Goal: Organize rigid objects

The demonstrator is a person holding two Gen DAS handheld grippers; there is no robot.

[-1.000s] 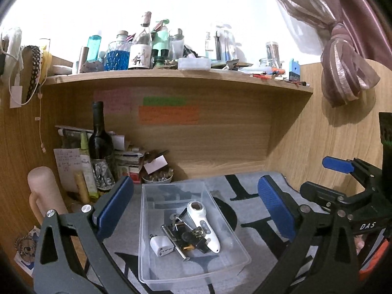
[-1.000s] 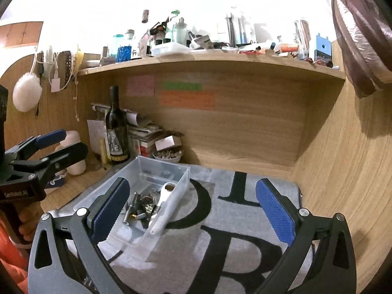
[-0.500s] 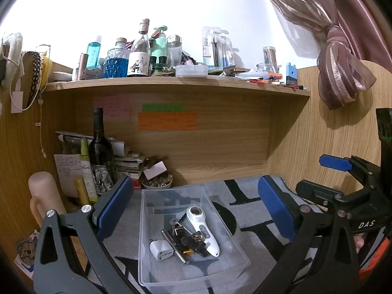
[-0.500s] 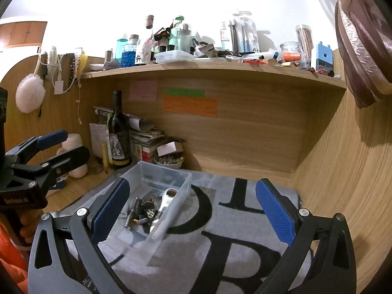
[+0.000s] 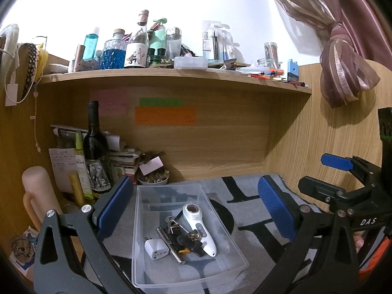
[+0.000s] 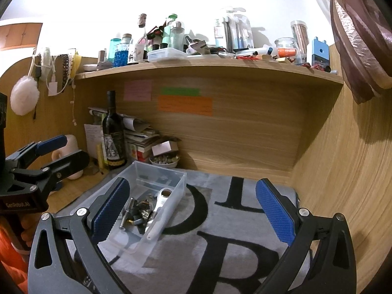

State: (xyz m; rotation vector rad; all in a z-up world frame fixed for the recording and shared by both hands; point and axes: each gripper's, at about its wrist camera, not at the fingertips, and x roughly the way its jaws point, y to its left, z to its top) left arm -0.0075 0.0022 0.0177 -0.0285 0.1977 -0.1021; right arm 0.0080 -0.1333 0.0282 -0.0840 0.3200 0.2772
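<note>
A clear plastic bin [image 5: 147, 232] stands on the grey mat with black letters [image 5: 245, 210]. In it lie a white handheld device [image 5: 199, 225], a white plug adapter [image 5: 156, 248], a metal rod [image 5: 170, 245] and dark keys and small parts [image 5: 188, 240]. My left gripper [image 5: 196, 210] is open and empty, held above the bin. My right gripper [image 6: 193, 213] is open and empty, over the mat to the right of the bin [image 6: 176, 183]. Each gripper shows at the edge of the other's view.
A dark wine bottle [image 5: 94, 147], papers, boxes and a small bowl [image 5: 153, 178] crowd the back left corner. A shelf [image 5: 171, 73] above carries several bottles and jars. Wooden walls close the back and right. A curtain [image 5: 343, 61] hangs at the right.
Both grippers have lifted and drawn back a little; the bin and desk sit lower and smaller in both views. Nothing in the bin has moved.
</note>
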